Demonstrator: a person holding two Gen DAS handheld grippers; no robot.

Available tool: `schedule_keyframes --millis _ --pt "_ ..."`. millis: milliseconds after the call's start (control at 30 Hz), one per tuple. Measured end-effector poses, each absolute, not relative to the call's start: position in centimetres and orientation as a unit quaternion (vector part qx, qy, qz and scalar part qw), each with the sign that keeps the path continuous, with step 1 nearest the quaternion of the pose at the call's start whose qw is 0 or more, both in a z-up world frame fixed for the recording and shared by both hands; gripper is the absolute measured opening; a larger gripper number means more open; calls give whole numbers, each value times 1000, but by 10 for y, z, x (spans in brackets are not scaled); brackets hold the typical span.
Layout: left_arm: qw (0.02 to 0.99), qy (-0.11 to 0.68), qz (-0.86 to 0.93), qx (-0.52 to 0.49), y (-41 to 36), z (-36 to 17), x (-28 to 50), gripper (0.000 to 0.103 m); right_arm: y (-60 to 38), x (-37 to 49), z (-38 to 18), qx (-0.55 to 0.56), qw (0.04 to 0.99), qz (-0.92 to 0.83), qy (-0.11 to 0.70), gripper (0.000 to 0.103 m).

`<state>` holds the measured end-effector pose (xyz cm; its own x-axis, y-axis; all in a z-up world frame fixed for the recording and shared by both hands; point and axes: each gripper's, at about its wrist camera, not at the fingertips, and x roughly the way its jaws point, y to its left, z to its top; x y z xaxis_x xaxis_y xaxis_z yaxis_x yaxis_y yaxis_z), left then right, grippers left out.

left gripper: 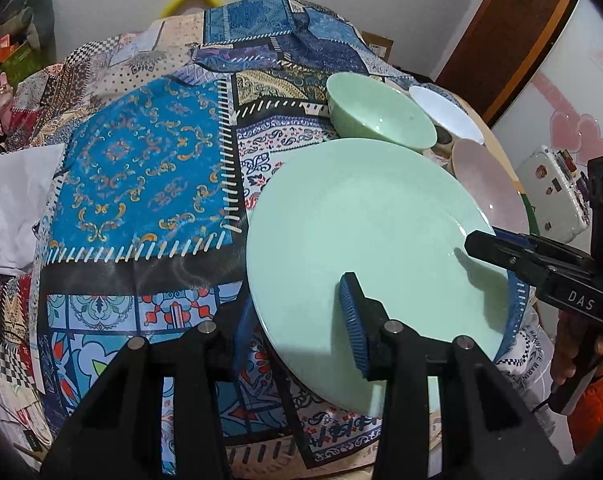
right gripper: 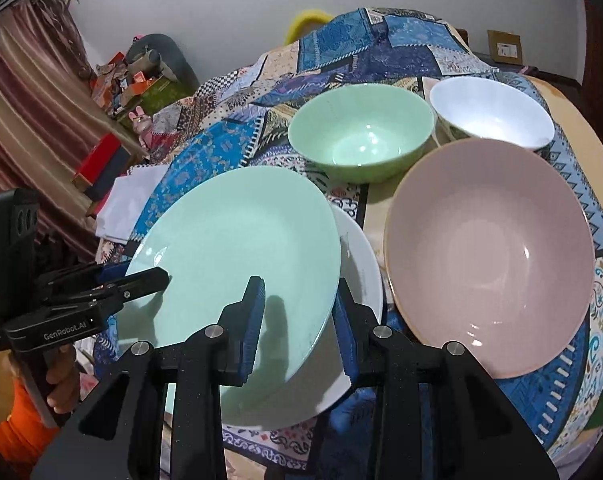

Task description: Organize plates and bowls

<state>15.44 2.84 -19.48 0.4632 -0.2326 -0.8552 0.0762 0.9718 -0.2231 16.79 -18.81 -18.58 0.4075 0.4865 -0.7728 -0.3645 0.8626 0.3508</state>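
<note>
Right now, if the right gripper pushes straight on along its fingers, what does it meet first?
The right gripper is shut on the near rim of the green plate. Straight ahead the plate comes first; beyond its far edge, probably the green bowl. Depth there is unclear.

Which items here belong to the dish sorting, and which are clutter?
Job:
- mint green plate, held by both grippers
- white plate beneath it
- pink bowl
- green bowl
- white bowl

Lying about:
- white folded cloth
- pink rabbit toy
</note>
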Motion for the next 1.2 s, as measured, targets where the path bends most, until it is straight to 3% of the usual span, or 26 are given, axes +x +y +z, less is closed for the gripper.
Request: schedule_keyframes --millis 1200 --pt "848 522 -77 -52 22 -211 167 40 -191 165 -209 73 828 240 501 31"
